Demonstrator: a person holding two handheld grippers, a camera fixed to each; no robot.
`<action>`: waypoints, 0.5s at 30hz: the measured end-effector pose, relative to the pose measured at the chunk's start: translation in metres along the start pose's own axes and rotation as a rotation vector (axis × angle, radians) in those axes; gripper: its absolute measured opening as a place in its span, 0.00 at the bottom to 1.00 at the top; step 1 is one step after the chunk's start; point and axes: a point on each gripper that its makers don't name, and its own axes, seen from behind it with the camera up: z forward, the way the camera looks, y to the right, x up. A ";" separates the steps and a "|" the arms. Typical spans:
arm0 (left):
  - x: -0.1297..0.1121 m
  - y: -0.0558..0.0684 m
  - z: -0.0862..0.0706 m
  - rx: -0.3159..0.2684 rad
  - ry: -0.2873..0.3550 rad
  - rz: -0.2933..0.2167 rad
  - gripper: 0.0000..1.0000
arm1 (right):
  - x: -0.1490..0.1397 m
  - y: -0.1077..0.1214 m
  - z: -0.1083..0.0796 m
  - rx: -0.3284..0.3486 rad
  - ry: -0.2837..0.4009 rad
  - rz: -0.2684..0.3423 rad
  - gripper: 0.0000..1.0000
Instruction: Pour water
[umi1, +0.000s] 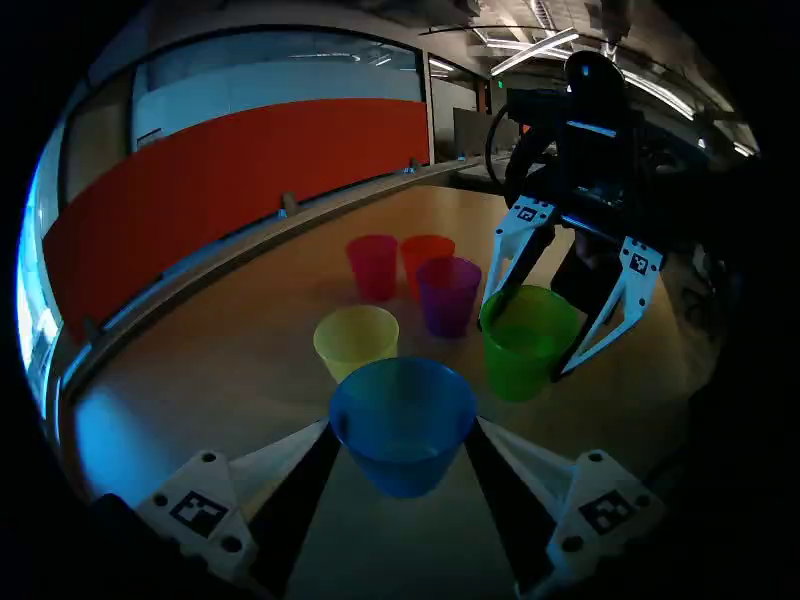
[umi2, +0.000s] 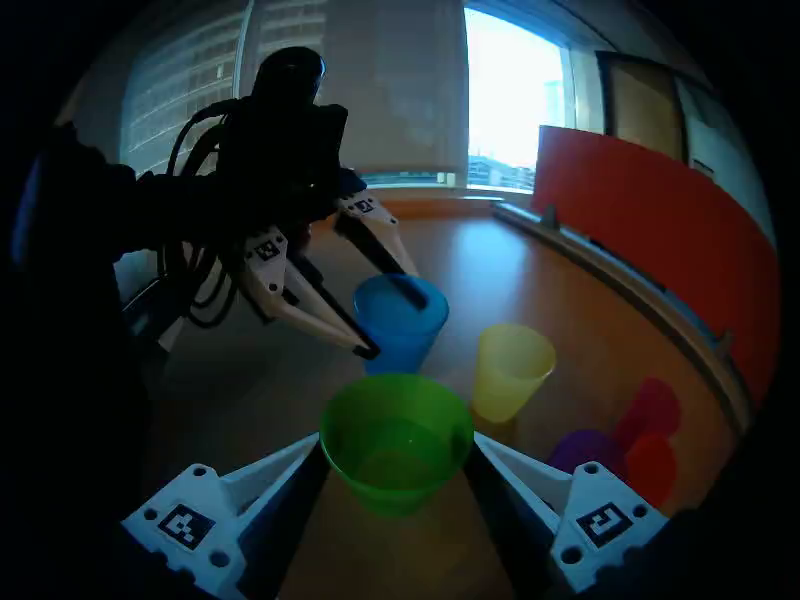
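Cups fill both my claws: my left gripper (umi1: 400, 428) clamps the blue cup (umi1: 403, 455) by its sides, nearest in the left gripper view. My right gripper (umi2: 397, 445) grips the green cup (umi2: 395, 465), just right of the blue one. Farther off on the table (umi1: 230, 345) stand a yellow cup (umi1: 355, 340), purple cup (umi1: 448, 295), pink cup (umi1: 372, 265) and orange cup (umi1: 425, 250).

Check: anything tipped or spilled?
Nothing stands out. Blue cup upright in left tool, green cup upright in right tool; yellow cup, purple cup, pink cup, orange cup upright on the table. No spill visible.
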 end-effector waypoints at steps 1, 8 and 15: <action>-0.001 0.000 0.001 -0.002 -0.004 0.003 0.86 | -0.001 0.001 0.001 -0.001 -0.005 -0.001 0.90; -0.009 0.003 0.006 -0.010 -0.032 0.041 0.86 | -0.012 0.003 0.005 -0.004 -0.036 -0.004 0.90; -0.014 0.003 0.013 -0.013 -0.052 0.057 0.86 | -0.022 0.004 0.009 -0.007 -0.064 -0.010 0.90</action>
